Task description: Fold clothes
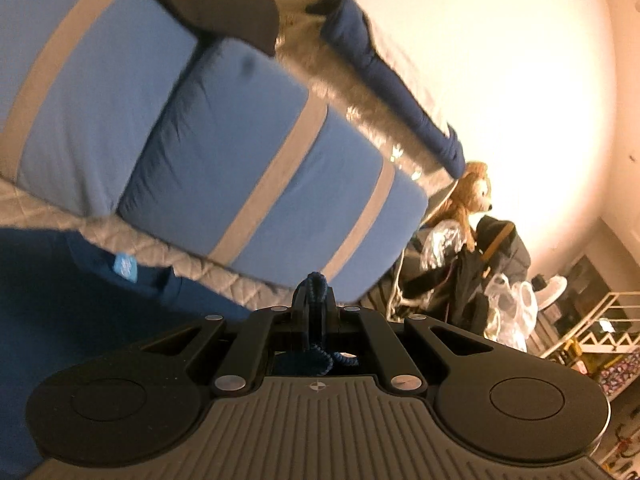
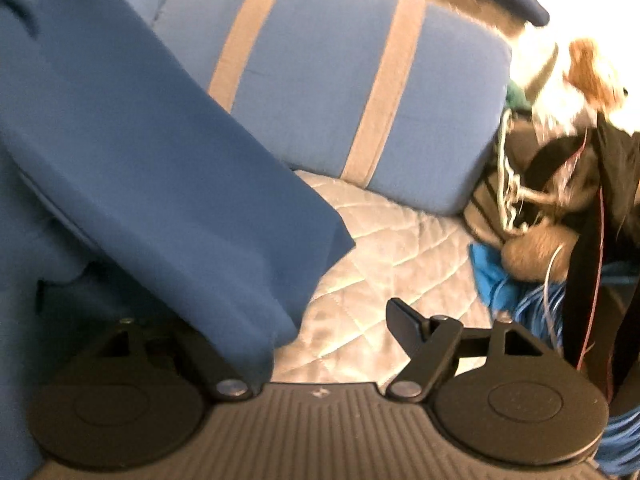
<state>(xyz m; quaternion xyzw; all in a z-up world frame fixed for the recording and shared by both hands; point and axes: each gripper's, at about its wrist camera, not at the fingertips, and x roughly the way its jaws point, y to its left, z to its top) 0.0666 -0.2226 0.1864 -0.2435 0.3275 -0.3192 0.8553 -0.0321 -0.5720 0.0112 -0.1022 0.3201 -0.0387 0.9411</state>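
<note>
A dark blue garment [image 1: 80, 272] with a light blue label lies on the quilted bed cover at the left of the left wrist view. My left gripper [image 1: 315, 300] is shut on a pinched bit of its blue fabric. In the right wrist view the same blue garment [image 2: 152, 160] hangs down in a wide fold over the left finger. My right gripper [image 2: 340, 328] is open; its right finger [image 2: 408, 324] is bare above the quilt, and the left finger is hidden under the cloth.
Blue cushions with grey stripes [image 1: 224, 152] [image 2: 360, 80] lean behind the grey quilted cover [image 2: 392, 248]. A plush toy [image 1: 476, 192], dark bags and plastic bags [image 1: 508, 308] are piled at the right. A dark blue blanket [image 1: 384, 68] lies on top.
</note>
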